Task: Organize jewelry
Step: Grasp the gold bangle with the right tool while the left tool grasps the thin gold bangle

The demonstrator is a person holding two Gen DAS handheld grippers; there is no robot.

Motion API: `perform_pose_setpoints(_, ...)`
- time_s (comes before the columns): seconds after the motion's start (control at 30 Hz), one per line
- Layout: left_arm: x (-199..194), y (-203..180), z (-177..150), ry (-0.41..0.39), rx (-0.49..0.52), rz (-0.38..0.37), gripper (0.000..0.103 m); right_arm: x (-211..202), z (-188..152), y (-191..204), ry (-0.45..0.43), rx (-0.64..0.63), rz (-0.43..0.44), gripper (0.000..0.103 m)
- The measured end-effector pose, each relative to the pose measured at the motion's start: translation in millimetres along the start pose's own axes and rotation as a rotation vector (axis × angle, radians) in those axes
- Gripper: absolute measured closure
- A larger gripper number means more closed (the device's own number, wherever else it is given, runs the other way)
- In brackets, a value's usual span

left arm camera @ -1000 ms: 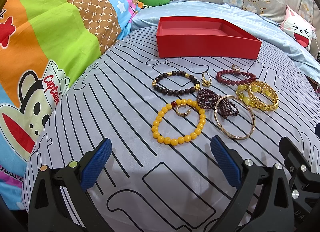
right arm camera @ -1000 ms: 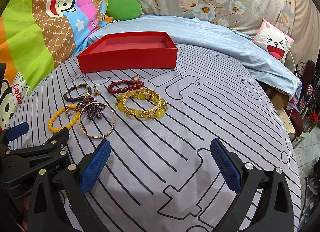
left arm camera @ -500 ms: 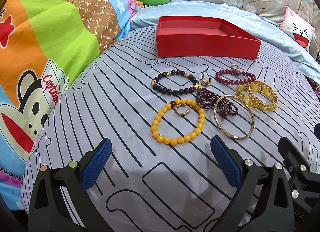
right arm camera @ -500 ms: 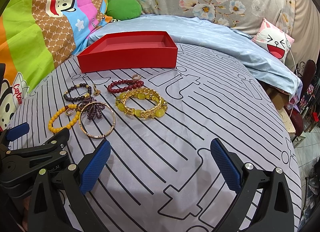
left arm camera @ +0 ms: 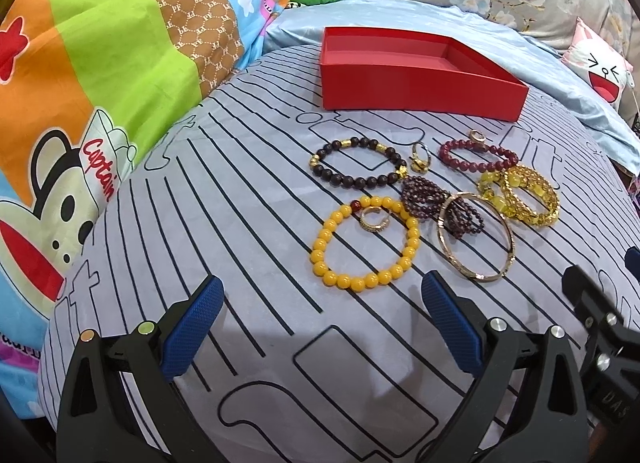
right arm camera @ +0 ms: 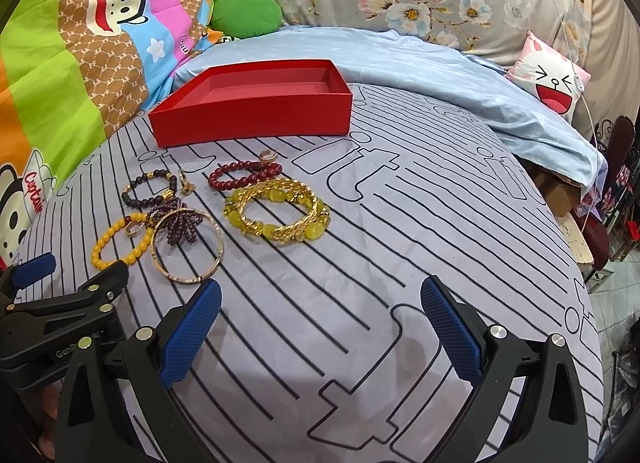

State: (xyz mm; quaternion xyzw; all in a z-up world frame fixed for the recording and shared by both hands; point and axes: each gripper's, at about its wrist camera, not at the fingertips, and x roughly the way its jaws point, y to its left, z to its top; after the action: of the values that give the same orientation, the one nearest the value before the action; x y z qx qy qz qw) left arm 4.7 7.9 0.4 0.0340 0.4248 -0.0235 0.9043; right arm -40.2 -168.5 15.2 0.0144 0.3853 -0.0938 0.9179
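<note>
Several pieces of jewelry lie grouped on the striped grey cover. They include a yellow bead bracelet with a small gold ring inside it and a black bead bracelet. There are also a purple bead cluster, a thin gold bangle, a dark red bead bracelet and chunky yellow-gold bracelets. An empty red box stands behind them. My left gripper is open just short of the yellow bracelet. My right gripper is open over bare cover, right of the bangle.
A colourful cartoon blanket rises on the left and a light blue quilt lies behind the box. A cartoon-face pillow sits at the back right. The cover falls away at the right edge, with furniture below.
</note>
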Motion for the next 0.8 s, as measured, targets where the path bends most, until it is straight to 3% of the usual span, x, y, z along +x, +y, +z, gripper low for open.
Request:
perform_pose_setpoints(0.5,7,5,18,0.007,0.0,-0.032,0.008,36,43,9,0.027,-0.002,0.071,0.008)
perform_pose_setpoints(0.8,18,14,30,0.023,-0.021,-0.036,0.008,61,55,19,0.071,-0.021,0.084,0.024)
